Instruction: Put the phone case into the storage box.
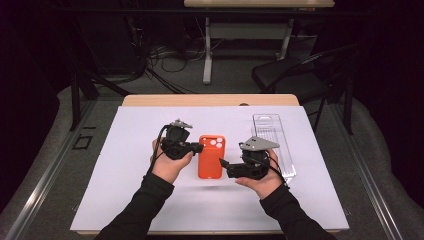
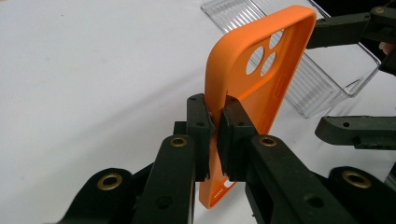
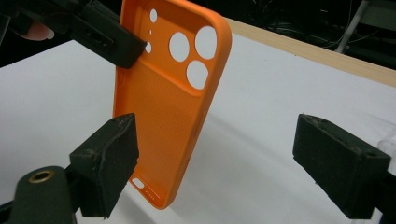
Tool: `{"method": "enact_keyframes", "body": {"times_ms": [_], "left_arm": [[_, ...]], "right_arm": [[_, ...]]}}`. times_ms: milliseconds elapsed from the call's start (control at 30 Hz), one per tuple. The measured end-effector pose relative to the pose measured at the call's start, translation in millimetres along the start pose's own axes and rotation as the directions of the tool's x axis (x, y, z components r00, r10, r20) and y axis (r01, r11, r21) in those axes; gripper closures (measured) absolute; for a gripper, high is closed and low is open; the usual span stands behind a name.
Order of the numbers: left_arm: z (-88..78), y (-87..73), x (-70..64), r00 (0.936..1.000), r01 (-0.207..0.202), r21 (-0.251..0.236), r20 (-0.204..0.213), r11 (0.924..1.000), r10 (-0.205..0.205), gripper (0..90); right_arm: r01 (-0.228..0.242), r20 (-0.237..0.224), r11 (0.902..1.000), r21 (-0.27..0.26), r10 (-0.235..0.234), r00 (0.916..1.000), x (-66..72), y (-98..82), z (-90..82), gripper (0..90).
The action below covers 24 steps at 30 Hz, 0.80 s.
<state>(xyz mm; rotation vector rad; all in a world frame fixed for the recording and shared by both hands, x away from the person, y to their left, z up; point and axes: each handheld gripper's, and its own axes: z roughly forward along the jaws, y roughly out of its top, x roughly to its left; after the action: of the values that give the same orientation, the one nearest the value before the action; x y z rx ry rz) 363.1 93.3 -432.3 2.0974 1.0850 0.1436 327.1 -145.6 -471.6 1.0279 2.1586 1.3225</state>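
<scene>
An orange phone case [image 1: 211, 156] with round camera holes hangs just above the white sheet, between my two hands. My left gripper [image 1: 198, 148] is shut on the case's long left edge; in the left gripper view the pads [image 2: 201, 130] pinch the thin orange wall [image 2: 261, 70] from both sides. My right gripper [image 1: 225, 167] sits at the case's lower right side. In the right gripper view its jaws [image 3: 215, 154] stand wide open; the case [image 3: 163, 112] hangs next to the left pad, which is not pressing on it.
A clear ribbed plastic tray [image 1: 272, 145] lies on the white sheet [image 1: 125, 170] just right of my right hand. The sheet covers a wooden table [image 1: 210, 100]. Beyond the far edge are a black chair [image 1: 295, 75] and cables on the floor.
</scene>
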Motion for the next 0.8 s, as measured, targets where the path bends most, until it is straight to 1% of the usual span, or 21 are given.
{"method": "enact_keyframes", "body": {"times_ms": [67, 133, 233, 333, 467, 667, 733, 800], "left_arm": [[0.7, 0.1, -0.6, 1.0, -0.007, 0.007, 0.003, 1.0, 0.007, 83.9], [1.9, -0.2, -2.0, 1.0, -0.004, 0.004, 0.004, 1.0, 0.004, 83.8], [3.0, -0.8, -3.8, 1.0, -0.006, 0.003, 0.004, 1.0, 0.006, 83.9], [3.9, -1.7, -5.5, 1.0, -0.001, 0.0, 0.005, 1.0, 0.001, 83.9], [4.6, -2.8, -6.7, 1.0, 0.001, -0.002, 0.008, 1.0, -0.001, 83.9], [4.5, -3.6, -8.1, 0.9999, 0.001, -0.005, 0.014, 1.0, -0.001, 83.8], [4.7, -3.8, -8.6, 0.9999, 0.0, -0.005, 0.013, 1.0, 0.0, 83.9], [4.7, -4.1, -8.7, 0.9999, -0.001, -0.006, 0.011, 1.0, 0.001, 83.9]], "right_arm": [[0.006, 0.005, 1.0, 0.001, -0.006, 1.0, 0.6, 1.3, 0.8, 14.0], [0.021, 0.007, 0.9998, -0.003, -0.021, 0.9997, 1.3, 2.5, 1.4, 15.9], [0.049, 0.019, 0.9988, -0.007, -0.049, 0.9986, 2.5, 4.8, 1.2, 23.2], [0.074, 0.029, 0.9972, -0.011, -0.073, 0.9969, 3.1, 7.4, 0.9, 28.1], [0.082, 0.026, 0.9966, 0.001, -0.082, 0.9963, 3.2, 11.2, 0.2, 33.6], [0.106, 0.036, 0.9944, 0.002, -0.106, 0.9937, 3.9, 17.2, -1.1, 41.6], [0.108, 0.031, 0.9941, 0.009, -0.108, 0.9937, 4.1, 18.9, -1.3, 43.6], [0.108, 0.035, 0.9941, 0.011, -0.108, 0.9935, 4.6, 20.2, -2.1, 47.5]]}}
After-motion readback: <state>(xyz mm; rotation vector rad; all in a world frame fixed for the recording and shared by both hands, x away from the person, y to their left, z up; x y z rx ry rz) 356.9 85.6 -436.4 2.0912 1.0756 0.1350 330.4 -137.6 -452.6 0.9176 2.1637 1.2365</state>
